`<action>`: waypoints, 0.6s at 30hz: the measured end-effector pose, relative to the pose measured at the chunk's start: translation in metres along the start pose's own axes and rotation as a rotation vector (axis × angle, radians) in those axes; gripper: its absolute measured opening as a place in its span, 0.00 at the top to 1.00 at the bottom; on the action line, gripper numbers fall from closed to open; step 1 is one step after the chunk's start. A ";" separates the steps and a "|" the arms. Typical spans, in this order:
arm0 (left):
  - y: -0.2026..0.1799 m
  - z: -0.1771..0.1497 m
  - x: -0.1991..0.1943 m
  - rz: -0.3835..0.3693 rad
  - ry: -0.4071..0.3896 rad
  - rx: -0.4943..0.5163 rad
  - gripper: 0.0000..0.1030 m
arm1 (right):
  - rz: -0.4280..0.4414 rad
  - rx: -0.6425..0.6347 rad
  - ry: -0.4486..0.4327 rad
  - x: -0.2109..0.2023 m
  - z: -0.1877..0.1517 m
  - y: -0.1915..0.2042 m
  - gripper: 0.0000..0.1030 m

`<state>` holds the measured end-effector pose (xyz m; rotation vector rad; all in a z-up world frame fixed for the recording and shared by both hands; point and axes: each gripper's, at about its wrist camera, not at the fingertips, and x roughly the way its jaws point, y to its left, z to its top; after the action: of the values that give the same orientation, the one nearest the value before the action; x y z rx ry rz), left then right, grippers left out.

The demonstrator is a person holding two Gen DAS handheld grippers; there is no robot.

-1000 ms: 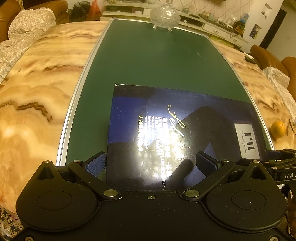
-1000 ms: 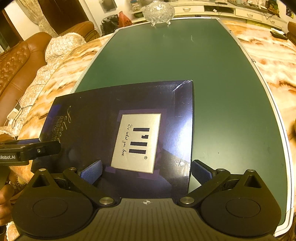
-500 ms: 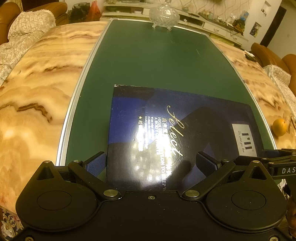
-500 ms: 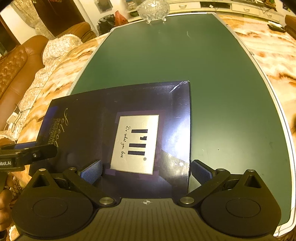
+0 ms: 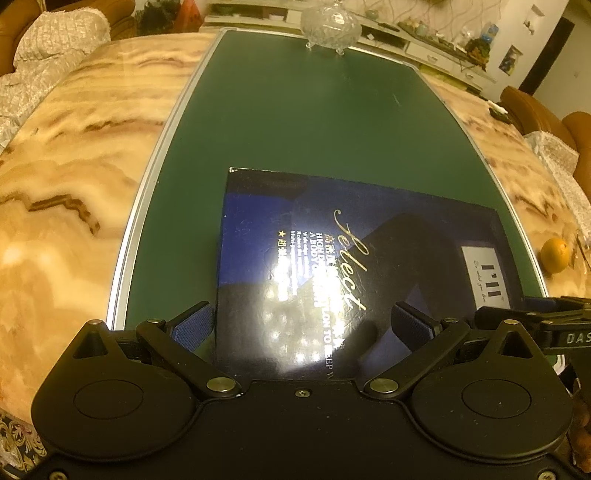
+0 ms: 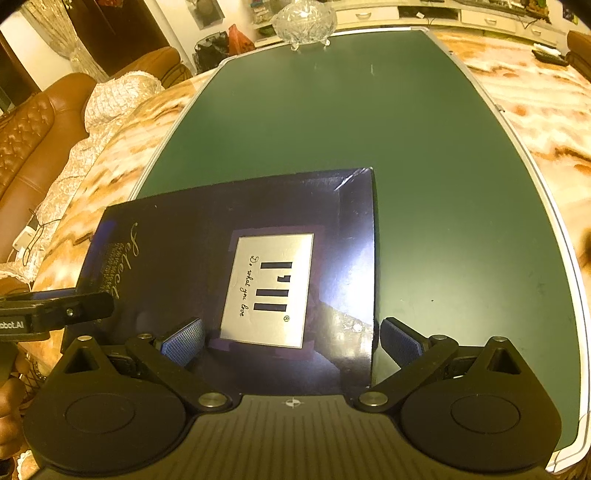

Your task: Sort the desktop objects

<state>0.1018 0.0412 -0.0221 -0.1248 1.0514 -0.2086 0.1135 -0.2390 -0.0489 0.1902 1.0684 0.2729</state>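
Left to right, left wrist view: marble tabletop [image 5: 66, 192], then the green board [image 5: 295, 122] with a silver rim laid on it. A cut-glass lidded bowl [image 5: 330, 25] stands at the board's far edge; contents cannot be made out through the glass. The dark blue flat box [image 5: 332, 266], gold "Select" script on top, lies flat on the near part of the board, strong glare on its near half.

Left gripper [image 5: 303, 328]: jaws wide apart, blue pads [image 5: 194, 326] either side of the box's near-left portion. Left pad sits just outside the box's left edge, right pad is over the box top. Whether either touches the box cannot be told.

Right of the box, an orange [image 5: 555, 249] sits on the marble just off the board rim; only this view shows it. The right gripper's body shows at the right edge of the frame.

Right wrist view: brown leather sofa [image 6: 33, 140] with a lace cover at left, not seen this fully from the other camera. Left gripper's side [image 6: 55, 314] pokes in at left, beside the box [image 6: 184, 236]. The silver label [image 6: 269, 290] reads "Do what you love", legible only here.

Right gripper [image 6: 291, 341]: jaws also spread wide, straddling the box's near-right corner, right pad [image 6: 400, 345] just outside the box's right edge. Nothing clamped. The bowl [image 6: 304, 20] shows at the top.
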 end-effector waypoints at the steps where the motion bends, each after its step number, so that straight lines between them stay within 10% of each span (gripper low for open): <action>1: 0.001 -0.001 0.001 -0.001 0.004 -0.003 0.00 | -0.007 -0.003 -0.007 -0.002 0.000 0.000 0.00; 18: 0.009 -0.040 -0.030 -0.060 0.009 -0.017 0.00 | -0.044 -0.097 -0.057 -0.042 -0.048 0.010 0.00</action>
<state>0.0538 0.0564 -0.0182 -0.1711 1.0594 -0.2548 0.0508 -0.2420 -0.0335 0.0867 0.9996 0.2780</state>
